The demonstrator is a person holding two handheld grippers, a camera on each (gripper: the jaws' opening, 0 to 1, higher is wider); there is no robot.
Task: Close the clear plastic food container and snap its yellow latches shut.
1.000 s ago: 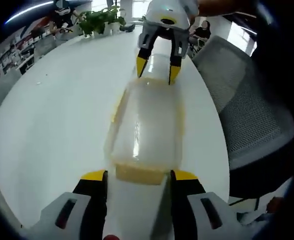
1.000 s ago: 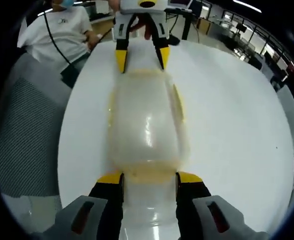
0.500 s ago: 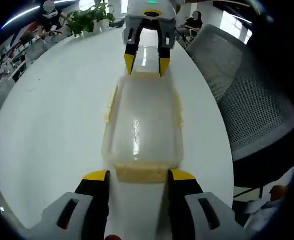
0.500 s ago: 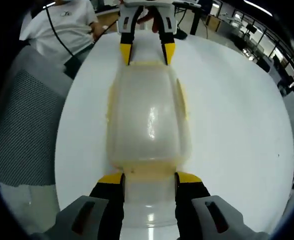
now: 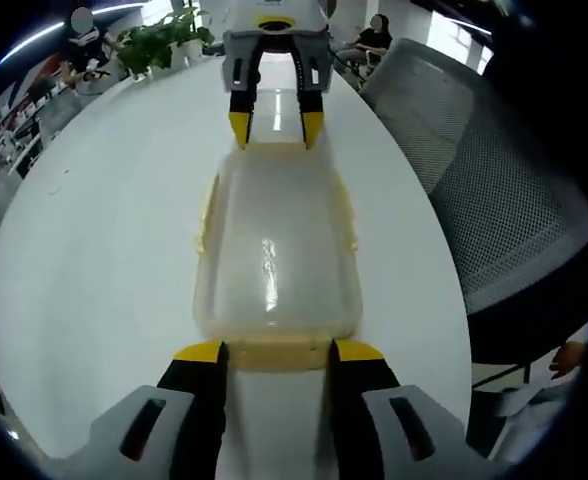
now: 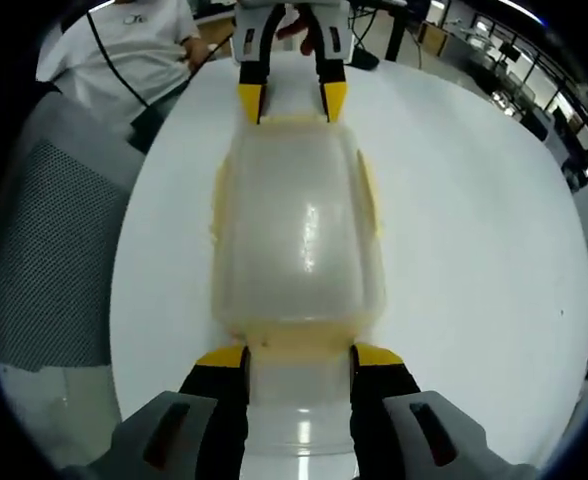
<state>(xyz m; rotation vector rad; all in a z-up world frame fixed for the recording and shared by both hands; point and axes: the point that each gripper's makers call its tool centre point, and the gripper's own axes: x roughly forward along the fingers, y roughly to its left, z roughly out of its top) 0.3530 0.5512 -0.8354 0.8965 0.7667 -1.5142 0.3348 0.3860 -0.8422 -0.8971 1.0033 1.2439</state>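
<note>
The clear plastic food container [image 5: 274, 250] lies lengthwise on the white table, lid down, with yellow latches along its long sides [image 5: 206, 215]. My left gripper [image 5: 279, 352] is open, and its yellow tips straddle the near end latch [image 5: 274, 355]. My right gripper [image 5: 272, 128] stands open at the container's far end. In the right gripper view the container [image 6: 299, 230] runs away from my right gripper [image 6: 299, 356], whose tips flank the end latch [image 6: 299, 345]. The left gripper [image 6: 292, 103] is at the opposite end.
The round white table [image 5: 94, 230] drops off close to a grey mesh chair [image 5: 494, 200], seen also as the mesh chair [image 6: 44, 260]. Potted plants [image 5: 164, 45] stand at the far edge. A person in a white shirt [image 6: 124, 60] sits beyond the table.
The right gripper's tips have slid from over the lid back to the container's end rim. Both views have shifted a little, and the container sits more squarely between the grippers.
</note>
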